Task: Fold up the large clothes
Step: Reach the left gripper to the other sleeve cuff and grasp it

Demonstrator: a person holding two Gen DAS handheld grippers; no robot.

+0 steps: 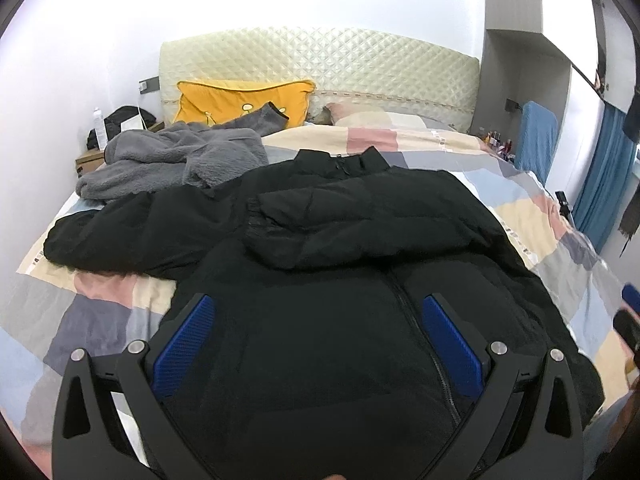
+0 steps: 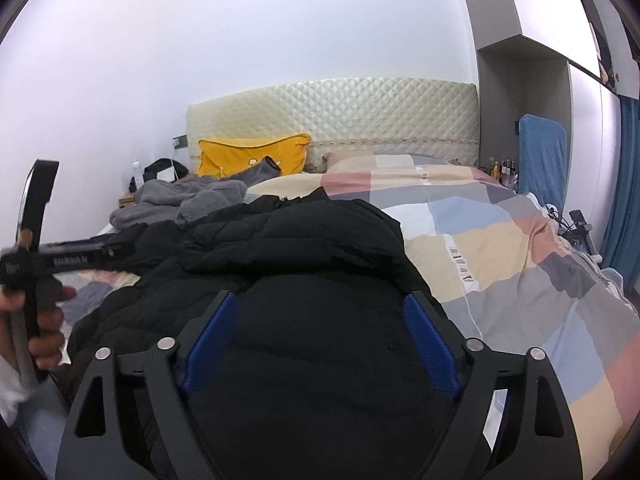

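A bed (image 1: pixel 516 216) covered by a patchwork quilt is shown, its quilted headboard (image 1: pixel 320 64) at the far edge. A black puffer jacket (image 1: pixel 320 320) is spread front-up across the near half of the bed, one sleeve folded over its chest. A grey fleece garment (image 1: pixel 172 160) is heaped near the far left corner, beside a yellow pillow (image 1: pixel 224 100). The left gripper (image 1: pixel 319 308) and the right gripper (image 2: pixel 321 306) are held wide above the jacket, nothing clasped.
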